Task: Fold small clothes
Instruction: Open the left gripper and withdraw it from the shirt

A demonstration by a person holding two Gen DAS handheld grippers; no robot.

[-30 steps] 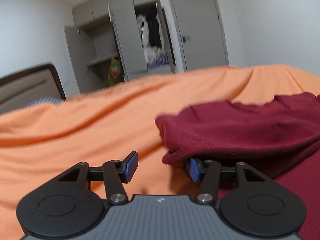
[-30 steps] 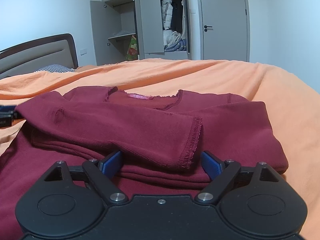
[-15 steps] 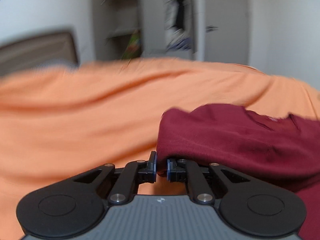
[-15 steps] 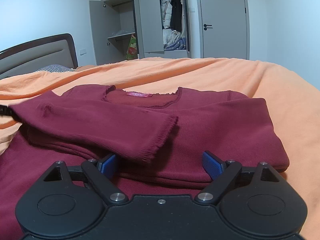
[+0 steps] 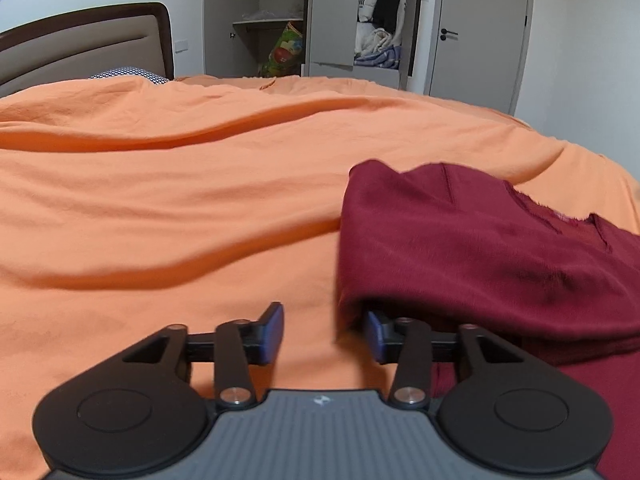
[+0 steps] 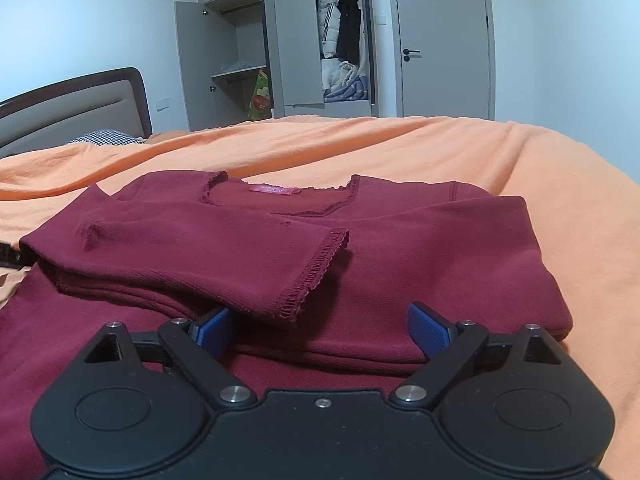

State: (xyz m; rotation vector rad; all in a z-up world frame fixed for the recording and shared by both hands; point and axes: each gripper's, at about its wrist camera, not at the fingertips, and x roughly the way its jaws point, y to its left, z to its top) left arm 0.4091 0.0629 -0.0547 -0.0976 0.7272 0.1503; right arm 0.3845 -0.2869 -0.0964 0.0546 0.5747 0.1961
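A maroon top [image 6: 400,248] lies on the orange bedspread [image 6: 440,152], neckline and pink label at the far side, hem toward the near edge, so its long axis runs near to far. Both sleeves are folded in across the chest, the left one [image 6: 208,252] on top.

The left gripper [image 5: 323,332] has its fingers apart, the right-hand finger tucked under the folded left edge and gripping nothing. The right gripper [image 6: 316,330] is spread wide at the near edge of the fold, holding nothing either.

My worry is that tucked finger: drawn back carelessly, it could drag the edge out and undo the sleeve fold. The rumpled bedspread could also let the layers skew.
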